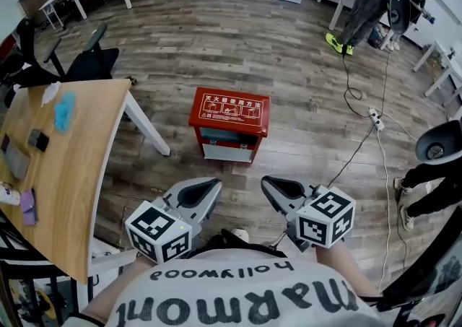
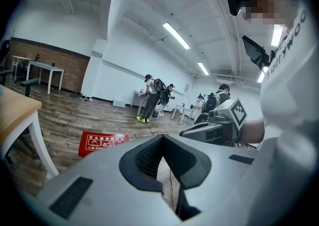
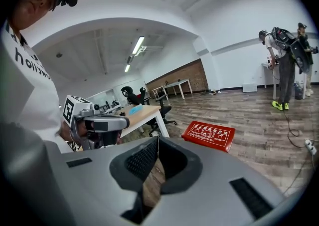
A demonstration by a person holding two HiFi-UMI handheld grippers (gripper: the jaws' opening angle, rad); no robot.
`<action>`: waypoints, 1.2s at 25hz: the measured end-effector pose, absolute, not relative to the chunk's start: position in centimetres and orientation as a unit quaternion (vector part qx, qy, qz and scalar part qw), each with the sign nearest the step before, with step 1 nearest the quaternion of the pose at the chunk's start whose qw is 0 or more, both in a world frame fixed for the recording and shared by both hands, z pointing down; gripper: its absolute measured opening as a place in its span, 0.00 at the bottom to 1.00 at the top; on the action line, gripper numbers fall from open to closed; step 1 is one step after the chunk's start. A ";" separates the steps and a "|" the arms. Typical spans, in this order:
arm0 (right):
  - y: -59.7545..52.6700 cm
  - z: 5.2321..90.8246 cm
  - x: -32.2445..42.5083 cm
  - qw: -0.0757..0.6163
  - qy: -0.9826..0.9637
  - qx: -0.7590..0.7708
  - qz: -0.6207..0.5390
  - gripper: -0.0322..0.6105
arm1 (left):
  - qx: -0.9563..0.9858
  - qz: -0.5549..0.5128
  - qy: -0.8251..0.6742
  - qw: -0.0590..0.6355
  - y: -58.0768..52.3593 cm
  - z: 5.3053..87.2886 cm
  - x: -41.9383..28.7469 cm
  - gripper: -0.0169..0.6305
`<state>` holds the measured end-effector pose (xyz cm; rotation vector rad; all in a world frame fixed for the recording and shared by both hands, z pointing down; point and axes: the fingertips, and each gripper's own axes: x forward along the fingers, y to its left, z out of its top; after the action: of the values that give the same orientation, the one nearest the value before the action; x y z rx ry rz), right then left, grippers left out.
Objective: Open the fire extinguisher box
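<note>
A: Wood floor (image 1: 303,58): where stands the box (image 1: 228,146)?
B: Ahead, lid (image 1: 231,107) down, well apart from left gripper (image 1: 214,185) and right gripper (image 1: 266,182), both pressed together, empty. Approach low; spread one at the lid's front edge.

Red fire extinguisher box (image 1: 229,110) (white print), grey-brown plank floor (image 1: 289,51)

Floor: grey-brown wood planks (image 1: 216,44).
On floor: red fire extinguisher box (image 1: 229,120), upright; power strip (image 1: 376,119) with its cable, well apart.
Worktop: wooden (image 1: 86,167), carrying a blue cloth (image 1: 64,112).
</note>
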<state>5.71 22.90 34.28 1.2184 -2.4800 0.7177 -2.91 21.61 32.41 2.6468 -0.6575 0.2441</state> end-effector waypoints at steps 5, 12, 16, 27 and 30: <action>22.0 35.2 5.9 0.155 -0.858 0.414 0.262 0.06 | 0.943 0.090 -0.251 0.197 21.4 32.6 -3.0 0.03; 20.5 34.6 5.1 0.132 -0.870 0.400 0.257 0.06 | 0.935 0.091 -0.278 0.202 20.7 32.7 -3.9 0.03; 19.4 33.9 5.1 0.103 -0.881 0.392 0.245 0.06 | 0.930 0.046 -0.316 0.182 19.2 31.5 -4.6 0.03; 17.6 34.9 6.8 0.102 -0.882 0.382 0.255 0.06 | 0.926 -0.015 -0.351 0.140 17.2 29.5 -4.2 0.03; 17.3 35.2 6.5 0.109 -0.883 0.376 0.258 0.06 | 0.918 -0.015 -0.365 0.154 16.3 29.7 -5.0 0.03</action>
<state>6.49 17.33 35.23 1.1062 -2.5965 0.7580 -4.98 16.32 29.73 2.6315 -1.0471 -0.0443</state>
